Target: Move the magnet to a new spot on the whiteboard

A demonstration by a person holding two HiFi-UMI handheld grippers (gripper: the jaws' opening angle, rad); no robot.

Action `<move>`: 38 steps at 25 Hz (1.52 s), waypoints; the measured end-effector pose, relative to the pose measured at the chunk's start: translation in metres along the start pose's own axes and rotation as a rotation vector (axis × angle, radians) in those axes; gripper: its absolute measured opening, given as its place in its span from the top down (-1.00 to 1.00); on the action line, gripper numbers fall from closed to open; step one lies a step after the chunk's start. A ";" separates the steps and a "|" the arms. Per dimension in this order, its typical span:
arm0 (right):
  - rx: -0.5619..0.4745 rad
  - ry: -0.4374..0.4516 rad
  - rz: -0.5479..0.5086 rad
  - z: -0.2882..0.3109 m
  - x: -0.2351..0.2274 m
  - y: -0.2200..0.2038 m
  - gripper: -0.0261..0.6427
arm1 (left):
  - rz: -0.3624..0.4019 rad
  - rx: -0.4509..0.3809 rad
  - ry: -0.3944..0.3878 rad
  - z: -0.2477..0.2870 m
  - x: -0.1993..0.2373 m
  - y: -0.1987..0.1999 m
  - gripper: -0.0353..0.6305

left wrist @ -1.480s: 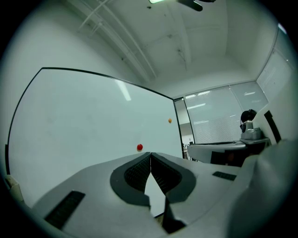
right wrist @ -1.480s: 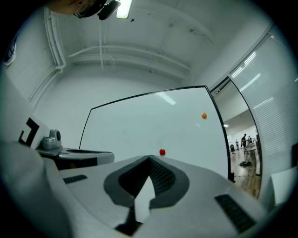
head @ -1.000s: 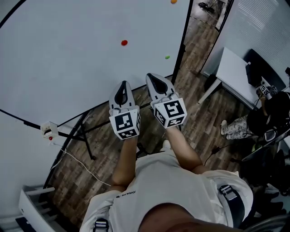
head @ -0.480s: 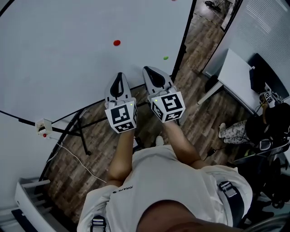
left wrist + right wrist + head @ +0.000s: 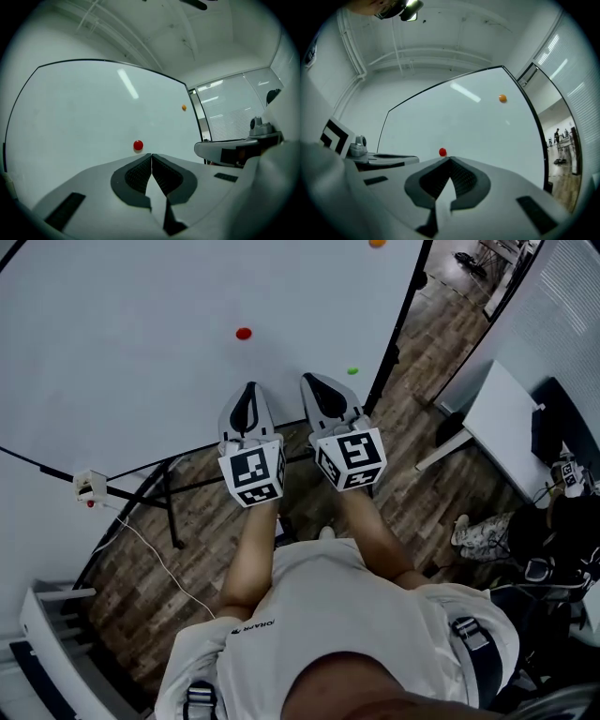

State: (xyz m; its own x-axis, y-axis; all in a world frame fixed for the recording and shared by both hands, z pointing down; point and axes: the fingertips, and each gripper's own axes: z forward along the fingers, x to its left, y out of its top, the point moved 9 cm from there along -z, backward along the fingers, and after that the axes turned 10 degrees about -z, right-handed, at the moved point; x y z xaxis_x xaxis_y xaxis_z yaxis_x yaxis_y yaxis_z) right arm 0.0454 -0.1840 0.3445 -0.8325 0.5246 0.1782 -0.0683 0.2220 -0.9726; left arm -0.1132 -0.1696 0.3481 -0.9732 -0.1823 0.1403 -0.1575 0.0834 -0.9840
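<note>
Approach under way, red magnet point(image 5: 244, 333) untouched

Both arms have slid a little nearer the board point(image 5: 122, 352) over the last second, side by side and roughly level. The left gripper point(image 5: 249, 390) has its jaws pressed together with nothing between them. The right gripper point(image 5: 315, 381) is closed tight and empty too. The red magnet sits on the board just ahead of the left tips, clear of them, and in both gripper views it shows right over the closed tips. I'd take it for the target, though nothing settles that. The jaws would have to part before either could take it, so the move itself has not begun.

A green magnet point(image 5: 352, 371) sits near the board's right edge, close by the right gripper, and an orange magnet point(image 5: 377, 243) is higher up.

The top of the head view cuts the orange one off. The green one shows in neither gripper view. From above I can't tell how much gap is left between tips and board.
</note>
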 end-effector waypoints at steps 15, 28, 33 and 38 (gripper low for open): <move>0.005 -0.016 0.013 0.020 -0.008 -0.009 0.91 | 0.004 -0.017 0.009 0.032 0.005 0.012 0.88; 0.010 -0.041 0.018 0.025 -0.015 -0.013 0.91 | 0.011 -0.019 0.027 0.055 0.016 0.015 0.87; 0.005 -0.044 0.011 0.027 -0.015 -0.012 0.91 | 0.013 -0.019 0.041 0.065 0.017 0.017 0.64; 0.008 -0.044 0.010 0.028 -0.015 -0.012 0.92 | 0.020 -0.020 0.070 0.075 0.019 0.019 0.58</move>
State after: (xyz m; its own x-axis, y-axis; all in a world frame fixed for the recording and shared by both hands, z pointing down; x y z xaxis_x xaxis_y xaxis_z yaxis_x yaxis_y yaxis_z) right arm 0.0437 -0.2176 0.3495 -0.8565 0.4901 0.1618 -0.0639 0.2104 -0.9755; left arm -0.1218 -0.2445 0.3235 -0.9854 -0.1113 0.1288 -0.1407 0.1060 -0.9844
